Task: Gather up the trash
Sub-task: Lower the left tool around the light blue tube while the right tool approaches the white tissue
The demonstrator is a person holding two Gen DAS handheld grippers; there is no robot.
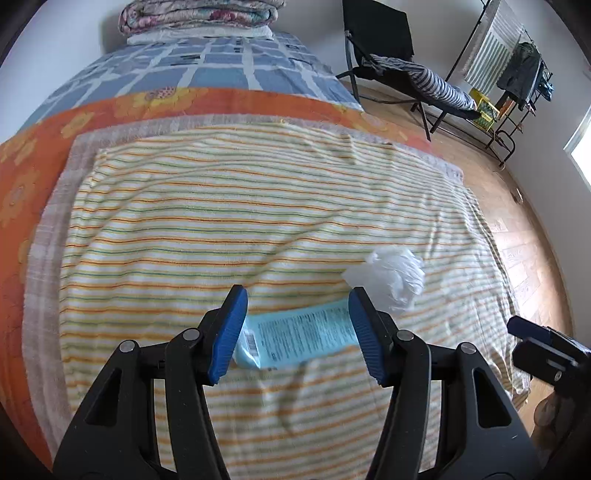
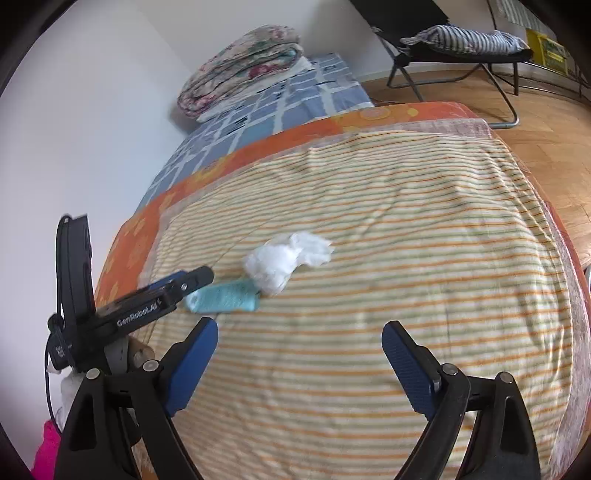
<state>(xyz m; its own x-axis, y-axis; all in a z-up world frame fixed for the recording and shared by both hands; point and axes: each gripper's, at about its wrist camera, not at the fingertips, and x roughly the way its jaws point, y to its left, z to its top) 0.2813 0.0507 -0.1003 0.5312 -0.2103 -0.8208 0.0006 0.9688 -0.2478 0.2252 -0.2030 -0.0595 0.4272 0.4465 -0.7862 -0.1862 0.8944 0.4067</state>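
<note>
Blue pads of my left gripper (image 1: 297, 332) stood closest to the lens, parted on either side of the pale blue packet (image 1: 299, 338); from that view I could not tell whether they pressed its ends or only framed it. My right gripper (image 2: 299, 363) hung with its jaws spread wide and nothing between them.

Under both lay the bed, covered by the striped towel (image 1: 221, 221), with an orange flowered sheet (image 1: 44, 147) and a blue checked cover (image 1: 207, 70) behind it, and a folded quilt (image 1: 199, 16) at the far end. On the towel sat the crumpled white plastic bag (image 1: 395, 275), touching one end of the packet, near the towel's middle.

As I judged it, the collecting had barely begun: both pieces of trash were still on the bed, and I saw no bin or sack in either view. The packet looked to be first, the white bag next.

From the left wrist I got the packet's printed face and barcode, a folding chair (image 1: 384, 55) and a clothes rack (image 1: 509, 66) by the wall. From the right wrist I saw the left gripper from the side, its tips at the packet's end and low over the towel, and something pink (image 2: 46, 450) on the floor beside the bed.
</note>
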